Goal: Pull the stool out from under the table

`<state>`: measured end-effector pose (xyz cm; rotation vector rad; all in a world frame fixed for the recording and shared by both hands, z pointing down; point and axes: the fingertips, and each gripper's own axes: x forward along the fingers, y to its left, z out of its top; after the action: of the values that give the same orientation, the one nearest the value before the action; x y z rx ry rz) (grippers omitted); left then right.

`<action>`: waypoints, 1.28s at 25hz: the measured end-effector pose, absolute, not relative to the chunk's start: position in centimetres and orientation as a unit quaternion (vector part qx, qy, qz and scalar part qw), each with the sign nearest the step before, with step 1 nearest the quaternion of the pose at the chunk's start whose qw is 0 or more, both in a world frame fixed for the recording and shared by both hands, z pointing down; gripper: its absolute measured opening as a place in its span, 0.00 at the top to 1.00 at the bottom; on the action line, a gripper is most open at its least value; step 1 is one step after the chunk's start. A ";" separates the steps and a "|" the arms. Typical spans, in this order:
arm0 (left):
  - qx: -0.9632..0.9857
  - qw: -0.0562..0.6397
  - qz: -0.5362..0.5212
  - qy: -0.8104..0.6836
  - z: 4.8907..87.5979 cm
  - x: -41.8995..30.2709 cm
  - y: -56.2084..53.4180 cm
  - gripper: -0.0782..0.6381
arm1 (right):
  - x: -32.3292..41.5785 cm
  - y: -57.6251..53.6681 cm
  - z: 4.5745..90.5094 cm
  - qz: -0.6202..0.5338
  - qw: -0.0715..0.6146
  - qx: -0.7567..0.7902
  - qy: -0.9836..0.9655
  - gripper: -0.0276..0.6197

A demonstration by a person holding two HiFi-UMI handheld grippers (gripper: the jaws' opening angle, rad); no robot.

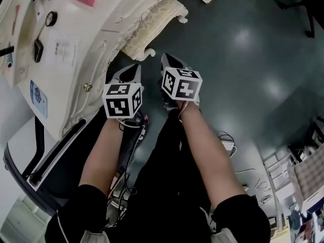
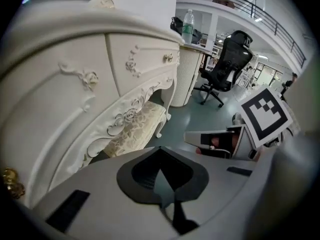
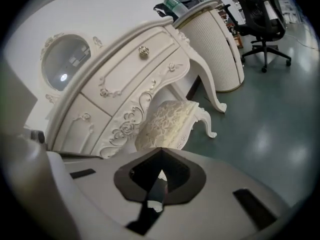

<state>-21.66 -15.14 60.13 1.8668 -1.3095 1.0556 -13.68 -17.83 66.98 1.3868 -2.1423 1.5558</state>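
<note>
The stool (image 1: pixel 152 22), with a cream brocade seat and curled white legs, stands partly tucked under the ornate white dressing table (image 1: pixel 96 44). Its near end and two legs stick out over the dark floor. My left gripper (image 1: pixel 134 70) and right gripper (image 1: pixel 169 59) hover side by side just short of the stool, touching nothing. In the left gripper view the stool (image 2: pixel 137 129) lies ahead of the shut left gripper (image 2: pixel 161 151). In the right gripper view the stool (image 3: pixel 170 121) sits straight beyond the shut right gripper (image 3: pixel 159 154). Neither holds anything.
A ribbed white round cabinet (image 3: pixel 220 49) stands beside the table's curved leg, with a water bottle (image 2: pixel 187 26) on top. A black office chair (image 3: pixel 262 14) stands farther off. Cables (image 1: pixel 228 146) trail on the dark green floor (image 1: pixel 253 59) by my legs.
</note>
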 end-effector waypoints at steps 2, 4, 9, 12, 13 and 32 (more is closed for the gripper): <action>0.705 0.307 0.411 -0.489 62.4 -22.0 -16.2 0.89 | -14.4 -18.6 69.3 0.518 0.078 0.458 -0.718 0.95; 0.707 0.298 0.421 -0.484 64.4 -22.2 -17.6 0.89 | -14.7 -19.6 71.4 0.527 0.081 0.458 -0.711 0.95; 0.704 0.293 0.446 -0.469 68.4 -22.7 -20.0 0.89 | -16.0 -21.6 75.0 0.548 0.064 0.454 -0.699 0.95; 0.699 0.289 0.461 -0.465 69.9 -23.4 -20.8 0.89 | -16.8 -23.0 76.2 0.567 0.038 0.446 -0.691 0.95; 0.697 0.290 0.464 -0.464 70.2 -23.5 -21.0 0.89 | -17.0 -23.4 76.5 0.581 0.030 0.440 -0.684 0.95; 0.688 0.297 0.487 -0.449 71.4 -24.9 -18.2 0.89 | -21.1 -29.3 79.2 0.629 -0.057 0.418 -0.653 0.55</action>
<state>-24.89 -18.22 71.43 1.8279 -1.1936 1.2941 -21.10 -29.32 79.20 1.3629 -2.1295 2.0522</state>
